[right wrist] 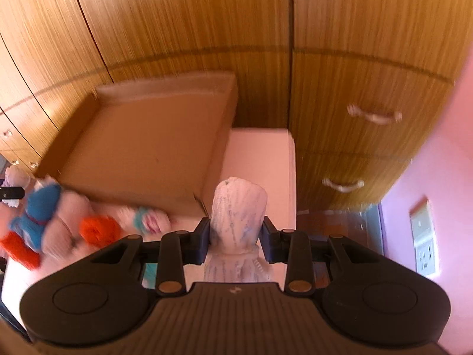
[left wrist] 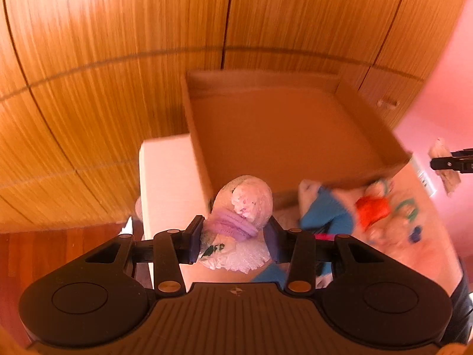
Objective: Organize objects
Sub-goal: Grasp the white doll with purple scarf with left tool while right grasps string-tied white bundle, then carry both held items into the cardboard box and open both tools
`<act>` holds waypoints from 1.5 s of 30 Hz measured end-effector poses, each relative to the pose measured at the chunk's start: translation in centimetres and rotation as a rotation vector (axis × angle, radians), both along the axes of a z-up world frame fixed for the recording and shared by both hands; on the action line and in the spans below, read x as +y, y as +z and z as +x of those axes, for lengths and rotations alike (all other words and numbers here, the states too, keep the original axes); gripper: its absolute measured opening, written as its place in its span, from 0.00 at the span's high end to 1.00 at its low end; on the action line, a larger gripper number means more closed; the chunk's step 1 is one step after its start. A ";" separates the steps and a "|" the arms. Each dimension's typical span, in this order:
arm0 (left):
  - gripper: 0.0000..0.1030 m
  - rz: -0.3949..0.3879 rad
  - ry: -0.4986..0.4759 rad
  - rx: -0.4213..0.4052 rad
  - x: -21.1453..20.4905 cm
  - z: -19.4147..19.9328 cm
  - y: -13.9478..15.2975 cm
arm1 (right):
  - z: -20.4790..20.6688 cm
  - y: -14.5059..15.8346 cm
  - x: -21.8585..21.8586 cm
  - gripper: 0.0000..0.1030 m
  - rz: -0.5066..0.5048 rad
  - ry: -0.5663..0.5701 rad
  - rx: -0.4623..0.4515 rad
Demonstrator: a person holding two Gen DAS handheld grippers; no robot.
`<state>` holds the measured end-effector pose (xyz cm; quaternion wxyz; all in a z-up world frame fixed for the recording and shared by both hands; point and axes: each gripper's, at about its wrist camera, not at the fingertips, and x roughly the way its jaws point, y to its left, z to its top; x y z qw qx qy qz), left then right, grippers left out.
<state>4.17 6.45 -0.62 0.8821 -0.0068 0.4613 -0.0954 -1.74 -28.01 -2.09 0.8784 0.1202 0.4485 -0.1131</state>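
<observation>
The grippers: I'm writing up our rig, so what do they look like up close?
Both look alike. The left gripper and right gripper each have a black ribbed body with a small diamond mark, two round discs at the sides, black link arms with brass-coloured pivot pins, and dark blue-black rectangular pads. No cables or sleeves show.

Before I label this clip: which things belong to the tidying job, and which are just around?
Job:
left gripper holding a bubble-wrapped bundle
right gripper holding a white knitted item
cardboard box
knitted toys

Around:
wooden wardrobe
drawer handles
wall socket
</observation>
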 end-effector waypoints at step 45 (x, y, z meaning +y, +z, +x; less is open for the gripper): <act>0.50 -0.076 -0.076 0.144 -18.8 9.7 -6.3 | 11.7 -3.4 2.0 0.69 0.029 0.218 0.148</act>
